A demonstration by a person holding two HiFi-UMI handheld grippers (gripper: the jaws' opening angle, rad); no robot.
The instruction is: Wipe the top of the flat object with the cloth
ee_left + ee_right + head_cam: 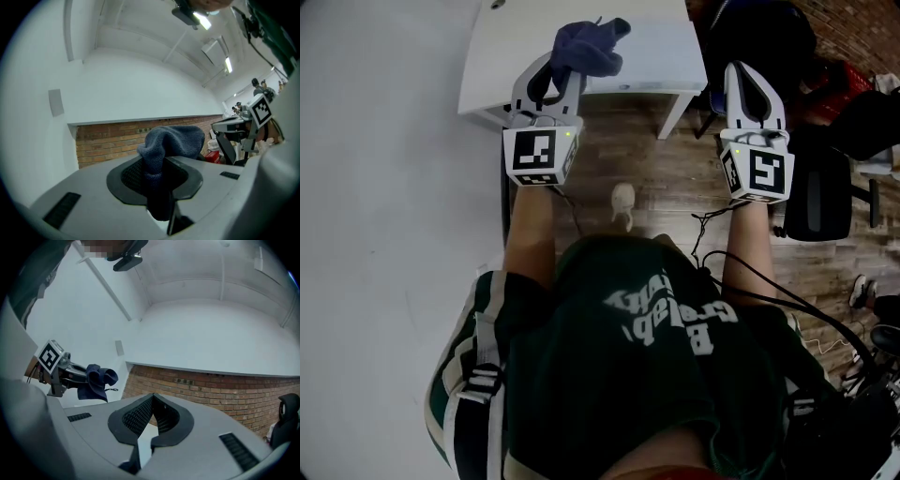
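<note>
Noted cloth (586,49) pinched in left gripper (555,70), held in the air over table's (647,56) front edge, apparently clear of the top; right gripper (750,80) closed on nothing, off the front right corner; judged no wiping stroke in hand.

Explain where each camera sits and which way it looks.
Head view: on the person's head, looking steeply down on the white table; shows both forearms and the green shirt.
Left gripper view: on the left hand-held gripper, looking along jaws shut on the dark blue knitted cloth toward a white wall.
Right gripper view: on the right hand-held gripper, jaws together, empty, facing a red brick wall.
Shared: all three show the cloth.
</note>
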